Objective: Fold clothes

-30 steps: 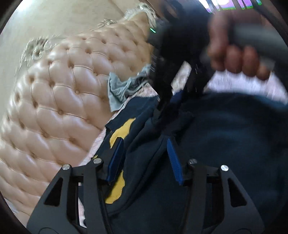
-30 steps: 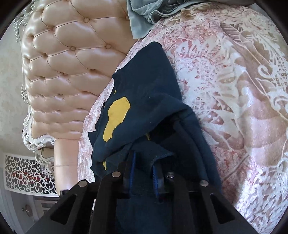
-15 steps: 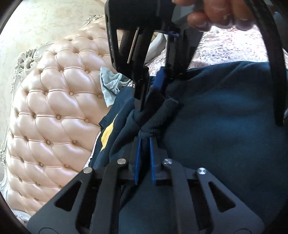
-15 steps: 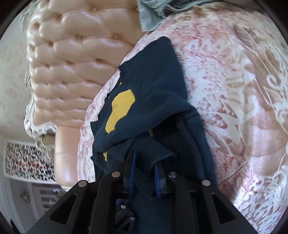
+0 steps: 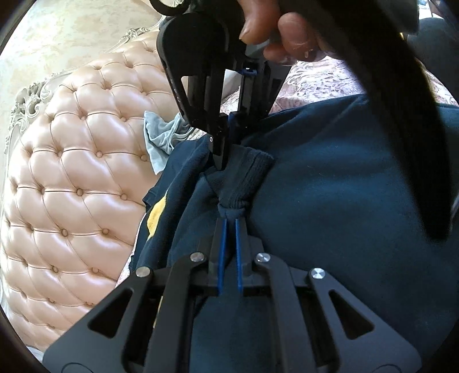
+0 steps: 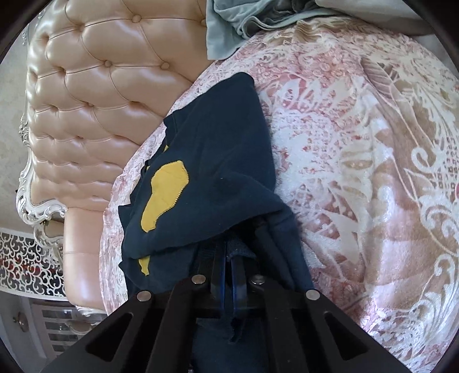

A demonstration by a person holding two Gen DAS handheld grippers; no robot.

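A navy sweater (image 5: 330, 200) with a yellow patch (image 6: 163, 195) lies bunched on the patterned bedspread (image 6: 373, 172). My left gripper (image 5: 231, 222) has its blue pads closing the last bit on a gathered ribbed cuff of the sweater. Just beyond it, a hand (image 5: 287, 31) holds my right gripper (image 5: 226, 149), which points down into the same fold. In the right wrist view the right gripper (image 6: 228, 258) has its jaws closing tight on navy fabric, and the sweater (image 6: 223, 143) drapes away from it toward the headboard.
A tufted peach headboard (image 5: 71, 172) rises at the left, close to the sweater's far edge. A grey-blue cloth (image 6: 229, 25) lies crumpled at the head of the bed. A black strap (image 5: 401, 114) hangs across the right of the left wrist view.
The left jaws went from wide open to pinched on the bunched cuff. The right gripper came closer in the left wrist view, and its pads drew tighter on the fabric.
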